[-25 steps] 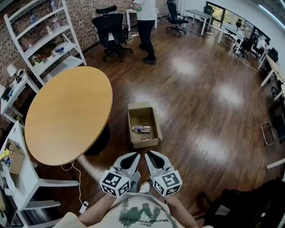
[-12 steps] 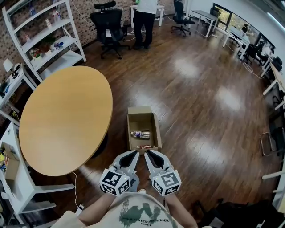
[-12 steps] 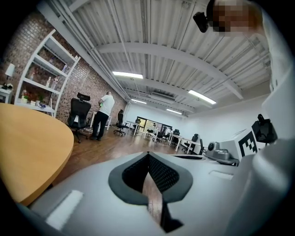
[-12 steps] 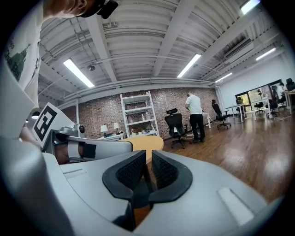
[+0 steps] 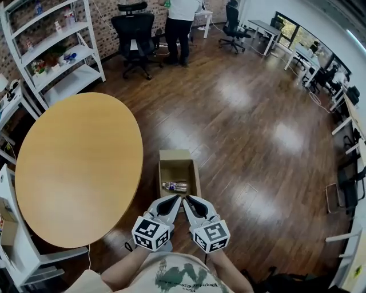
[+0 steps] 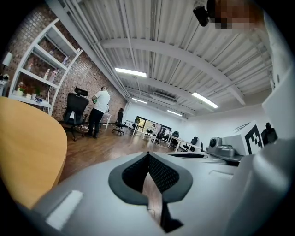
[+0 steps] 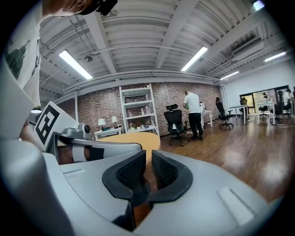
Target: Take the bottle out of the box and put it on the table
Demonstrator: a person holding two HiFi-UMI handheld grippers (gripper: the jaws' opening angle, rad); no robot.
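In the head view the near end of the open brown cardboard box on the dark wooden floor is covered by the gripper tips, so that edge cannot be made out. The small clear plastic bottle with a bluish label lies on its side across the box's bottom, close to that near end; its print is too small to read, and which end carries the cap is unclear. Neither gripper view shows the box or the bottle. The person's hands are hidden behind the marker cubes, and the forearms are cut off by the lower edge of the head view. The left gripper and the right gripper are held side by side just above the box's near end, tips converging toward each other and pointing over it only slightly downward. In the left gripper view the left gripper's dark pads meet at their far tips with nothing between them; in the right gripper view the right gripper's pads stand clenched to a thin slit, also empty. The round light wooden table stands left of the box, bare. A person in a white top stands far beyond the box, partly cut off by the upper edge.
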